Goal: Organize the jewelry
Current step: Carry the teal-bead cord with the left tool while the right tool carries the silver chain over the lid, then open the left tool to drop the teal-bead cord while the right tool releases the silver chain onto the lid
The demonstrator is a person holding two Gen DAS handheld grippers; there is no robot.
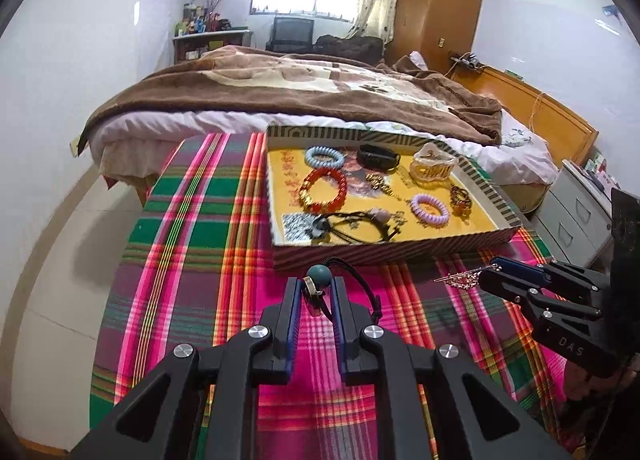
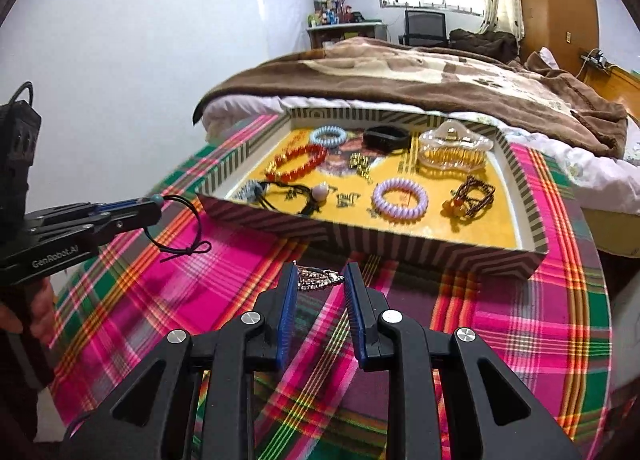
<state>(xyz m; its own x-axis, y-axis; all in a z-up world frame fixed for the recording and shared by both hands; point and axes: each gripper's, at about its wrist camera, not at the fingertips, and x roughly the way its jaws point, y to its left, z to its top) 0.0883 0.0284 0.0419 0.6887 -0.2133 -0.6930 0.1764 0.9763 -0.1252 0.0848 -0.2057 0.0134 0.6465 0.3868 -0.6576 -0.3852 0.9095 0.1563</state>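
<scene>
Left gripper (image 1: 316,290) clamps a green-bead cord bracelet (image 1: 318,275) at its tips; right gripper (image 2: 318,276) pinches a rhinestone hairpin (image 2: 318,278), both poised before the striped tray (image 2: 360,236), apparently bound there.

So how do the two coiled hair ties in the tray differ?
Colour: the blue coil tie is pale blue, the lilac coil tie light purple. Place: the blue coil tie lies near the tray's far wall beside the black band; the lilac coil tie lies nearer the front wall, beside the brown beaded piece. Size: the lilac one looks larger, perhaps only from nearness. Both are spiral rings lying flat.
</scene>
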